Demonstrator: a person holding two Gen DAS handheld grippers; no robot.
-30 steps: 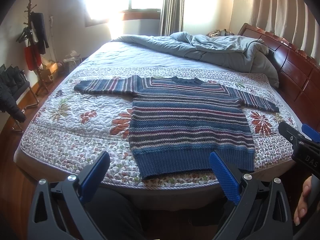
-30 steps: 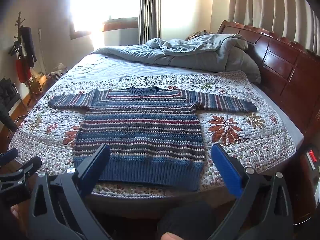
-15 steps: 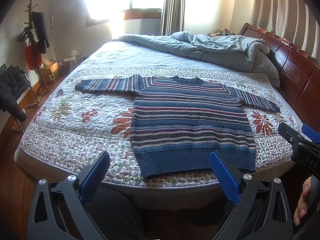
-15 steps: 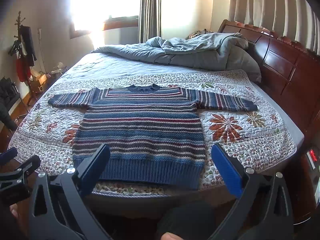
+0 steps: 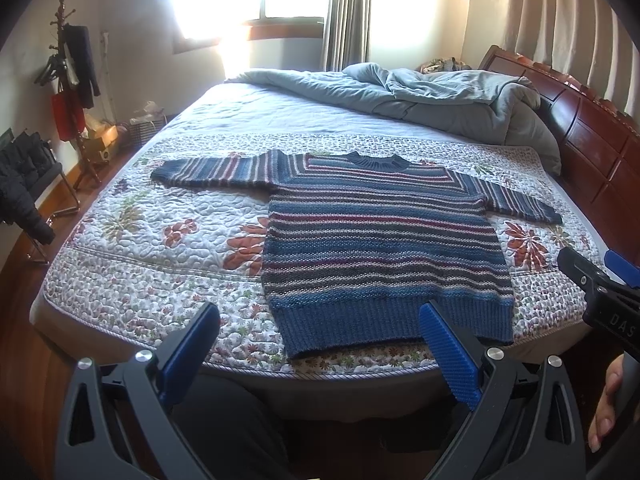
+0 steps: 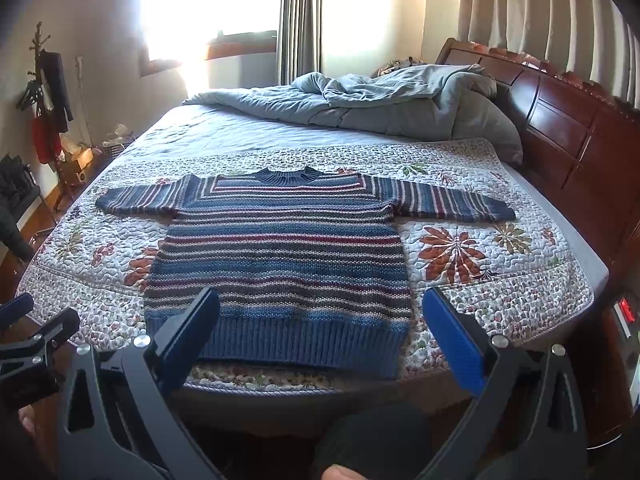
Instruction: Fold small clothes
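A small blue knitted sweater (image 5: 380, 248) with red, grey and white stripes lies flat, front up, both sleeves spread out, on a floral quilt (image 5: 152, 248); it also shows in the right wrist view (image 6: 280, 264). Its ribbed hem lies near the bed's front edge. My left gripper (image 5: 320, 344) is open and empty, held in front of the bed, short of the hem's left part. My right gripper (image 6: 320, 332) is open and empty, in front of the hem's middle. Each gripper shows at the edge of the other's view.
A crumpled grey-blue duvet (image 5: 432, 96) lies at the back of the bed by a dark wooden headboard (image 5: 592, 136) on the right. A coat stand (image 5: 72, 80) and a chair with dark clothes (image 5: 24, 200) stand on the left. My knees are below the grippers.
Both grippers have edged slightly closer to the bed; the sweater has not moved and both grippers stay open.
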